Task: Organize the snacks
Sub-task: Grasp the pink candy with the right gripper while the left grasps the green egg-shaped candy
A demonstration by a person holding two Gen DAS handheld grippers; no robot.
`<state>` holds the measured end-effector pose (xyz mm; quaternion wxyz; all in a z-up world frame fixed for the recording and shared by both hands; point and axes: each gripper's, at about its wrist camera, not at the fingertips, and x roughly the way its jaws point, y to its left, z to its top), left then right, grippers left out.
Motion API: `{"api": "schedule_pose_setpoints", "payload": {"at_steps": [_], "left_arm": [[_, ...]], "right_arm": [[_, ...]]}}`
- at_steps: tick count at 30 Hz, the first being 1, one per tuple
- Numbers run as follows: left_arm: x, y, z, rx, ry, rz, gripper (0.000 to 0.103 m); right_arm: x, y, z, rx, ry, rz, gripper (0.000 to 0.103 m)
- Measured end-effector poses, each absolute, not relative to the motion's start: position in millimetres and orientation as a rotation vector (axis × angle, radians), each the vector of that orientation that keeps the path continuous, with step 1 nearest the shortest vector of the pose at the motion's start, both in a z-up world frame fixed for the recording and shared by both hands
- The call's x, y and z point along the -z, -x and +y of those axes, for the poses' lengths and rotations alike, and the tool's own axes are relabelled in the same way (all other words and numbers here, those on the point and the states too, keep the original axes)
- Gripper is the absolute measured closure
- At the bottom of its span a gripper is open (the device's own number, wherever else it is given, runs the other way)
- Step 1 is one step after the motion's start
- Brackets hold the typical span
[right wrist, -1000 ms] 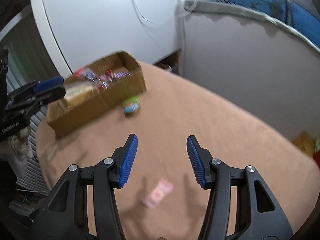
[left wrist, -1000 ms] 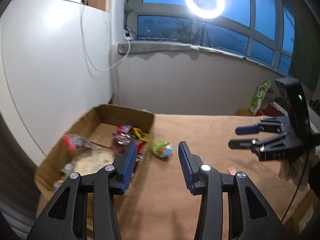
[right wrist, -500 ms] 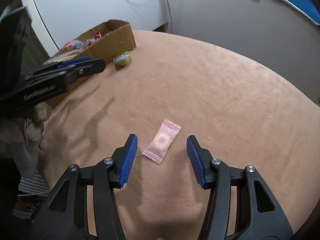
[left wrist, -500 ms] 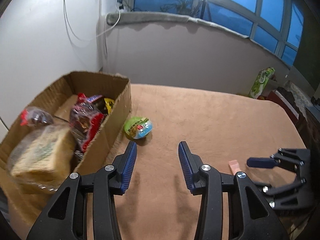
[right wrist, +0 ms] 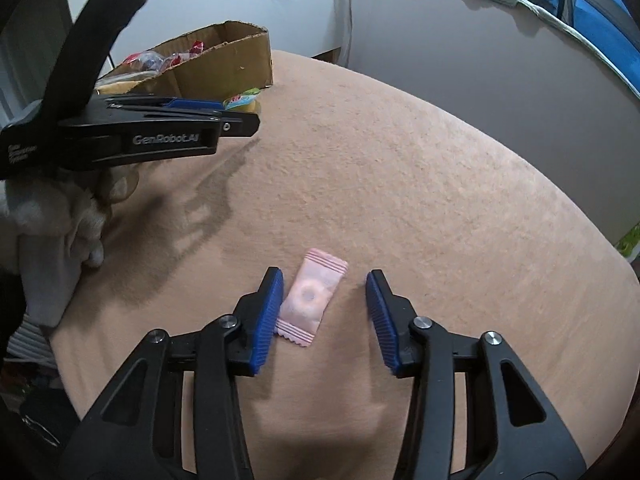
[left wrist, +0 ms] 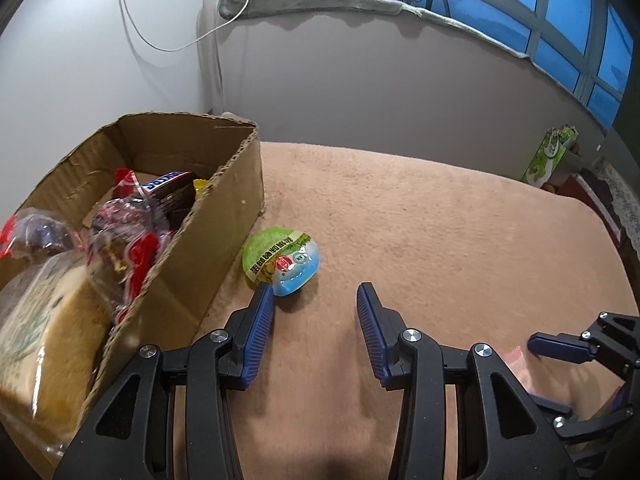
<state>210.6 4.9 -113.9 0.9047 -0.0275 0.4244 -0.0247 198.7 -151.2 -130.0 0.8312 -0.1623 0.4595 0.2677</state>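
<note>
A pink candy wrapper (right wrist: 310,298) lies flat on the tan tablecloth between the blue pads of my right gripper (right wrist: 325,287). Its jaws are closing; the left pad is at the wrapper's edge and the right pad stands apart from it. A green and blue jelly cup (left wrist: 282,261) lies on its side beside the cardboard box (left wrist: 224,240), just ahead of my left gripper (left wrist: 315,298), which is open with nothing between its pads. The left fingertip is close to the cup. The box holds several packaged snacks (left wrist: 132,236) and a bread loaf (left wrist: 44,320).
The tan cloth covers a table (left wrist: 440,220) that ends at a wall at the back. A green carton (left wrist: 550,156) stands off the far right edge. In the right wrist view a hand (right wrist: 84,216) holds the left gripper (right wrist: 240,120) near the box (right wrist: 224,60).
Both grippers came down toward the table. The left one closed in on the jelly cup beside the box. The right one settled over the pink wrapper and its jaws narrowed.
</note>
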Motion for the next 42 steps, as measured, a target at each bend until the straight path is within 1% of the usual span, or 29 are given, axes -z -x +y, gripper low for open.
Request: {"api": "schedule_pose_setpoints", "payload": {"at_steps": [10,14,18,23,24,26,34,42], "left_arm": [[114,-226,0,0.124,0.058,0.886,0.061],[96,-222,-2,0.142,0.050,0.846,0.061],[85,-238,-10,0.119,-0.025,0.830,0.061],[86,-265,-16,0.074,-0.087,0.860,0.061],[87,-269,-17,0.066,-0.098,0.868,0.057],[89,-275,-17,0.054,-0.117,0.882,0.057],[93,-274,-39,0.104,-0.251,0.906,0.056],[100,-276,-36,0.094,-0.263,0.949,0.056]], "right_arm": [[129,-210,-164,-0.591,0.350,0.966,0.063],[129,-211,-170,-0.600,0.331,0.962,0.063],[129,-210,-172,-0.607,0.322,0.957,0.063],[128,-208,-179,-0.621,0.309,0.955,0.063],[128,-208,-179,-0.623,0.309,0.954,0.063],[128,-208,-180,-0.630,0.300,0.953,0.063],[126,-208,-181,-0.639,0.280,0.954,0.063],[125,-207,-182,-0.643,0.275,0.953,0.063]]}}
